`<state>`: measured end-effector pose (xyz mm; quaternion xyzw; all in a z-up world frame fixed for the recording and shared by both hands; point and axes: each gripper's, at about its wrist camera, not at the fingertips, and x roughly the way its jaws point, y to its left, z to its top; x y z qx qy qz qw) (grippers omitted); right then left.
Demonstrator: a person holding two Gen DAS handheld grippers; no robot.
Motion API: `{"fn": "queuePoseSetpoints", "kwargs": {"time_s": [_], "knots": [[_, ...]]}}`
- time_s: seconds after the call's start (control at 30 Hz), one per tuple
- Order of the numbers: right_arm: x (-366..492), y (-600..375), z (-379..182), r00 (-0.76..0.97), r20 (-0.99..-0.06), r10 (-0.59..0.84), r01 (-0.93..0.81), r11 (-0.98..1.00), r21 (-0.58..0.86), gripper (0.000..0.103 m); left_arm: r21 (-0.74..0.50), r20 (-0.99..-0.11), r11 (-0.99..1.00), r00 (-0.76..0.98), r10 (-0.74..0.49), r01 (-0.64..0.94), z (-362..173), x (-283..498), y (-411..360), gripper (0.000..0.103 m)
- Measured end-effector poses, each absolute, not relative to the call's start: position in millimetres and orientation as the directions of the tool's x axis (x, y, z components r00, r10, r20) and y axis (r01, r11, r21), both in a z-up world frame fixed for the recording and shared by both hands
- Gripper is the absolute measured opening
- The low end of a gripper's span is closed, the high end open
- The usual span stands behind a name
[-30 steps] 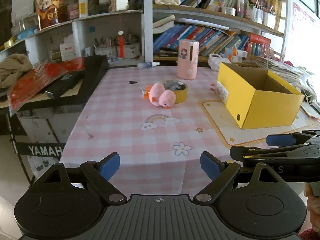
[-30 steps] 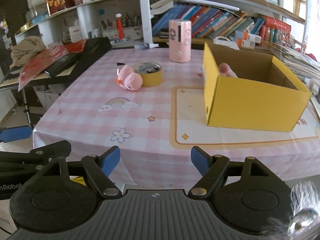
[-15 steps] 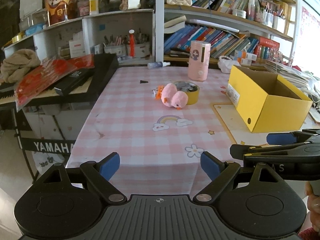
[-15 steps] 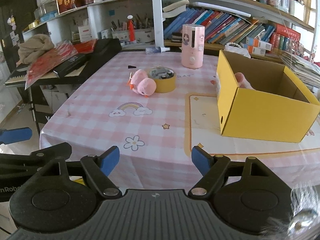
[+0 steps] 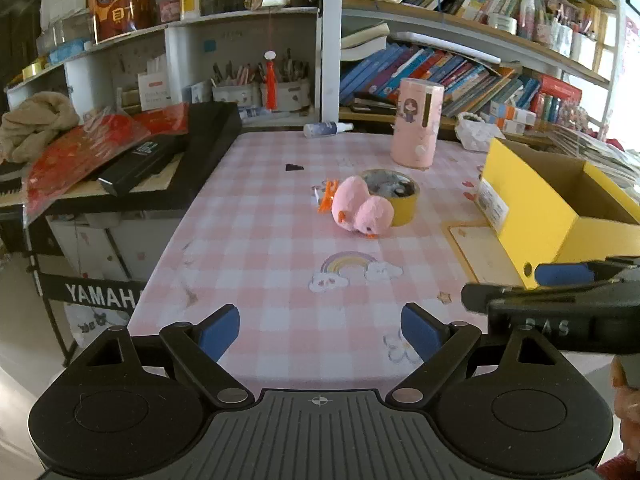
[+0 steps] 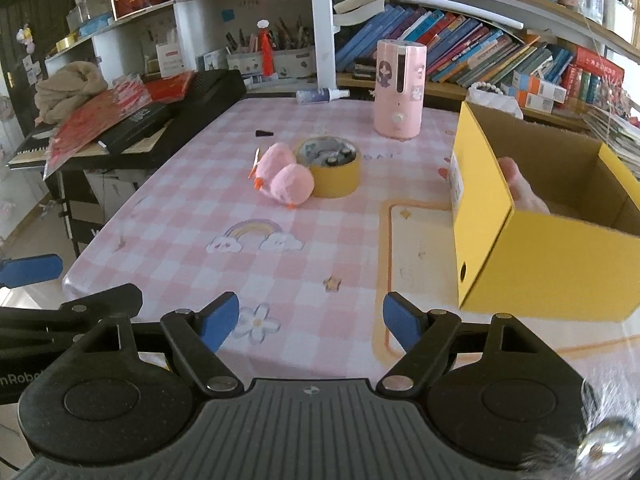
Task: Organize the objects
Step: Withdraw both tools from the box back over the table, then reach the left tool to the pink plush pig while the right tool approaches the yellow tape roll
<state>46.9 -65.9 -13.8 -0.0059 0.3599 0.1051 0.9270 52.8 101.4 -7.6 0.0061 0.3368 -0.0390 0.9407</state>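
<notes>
The left tongs [image 5: 320, 330] and right tongs [image 6: 311, 322] both stand released with nothing between their blue pads, held over the near edge of the pink checked counter [image 6: 192, 216]. A pink plush toy [image 6: 285, 178] lies mid-counter, touching a yellow tape roll [image 6: 335, 168] whose near left side it covers. Something small and orange [image 5: 326, 200] just beside the plush is too small to make out. The open yellow box [image 6: 520, 240] sits to the right, cut off by the frame edge; a pale pink thing [image 6: 520, 188] shows above its near wall, the rest hidden. A pink cylinder [image 6: 398, 88] stands upright beyond.
</notes>
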Motion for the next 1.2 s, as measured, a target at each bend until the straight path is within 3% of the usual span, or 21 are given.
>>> {"fn": "queuePoseSetpoints", "kwargs": {"time_s": [0.43,0.93,1.2], "knots": [[137.3,-86.1,4.4,0.807,-0.561,0.186,-0.172,0.982,0.077,0.078,-0.019,-0.641,0.998,0.766,-0.057,0.058,-9.2,132.6,83.9,0.090],[215.2,-109.6,9.6,0.807,-0.559,0.190,-0.142,0.982,0.128,0.085,-0.001,-0.635,0.993,0.767,-0.090,0.115,-12.2,203.8,53.5,0.090],[236.1,-118.1,4.6,0.796,-0.577,0.186,-0.121,0.981,0.149,0.090,-0.010,-0.679,0.990,0.726,-0.108,0.138,-32.1,235.4,42.1,0.090]]}}
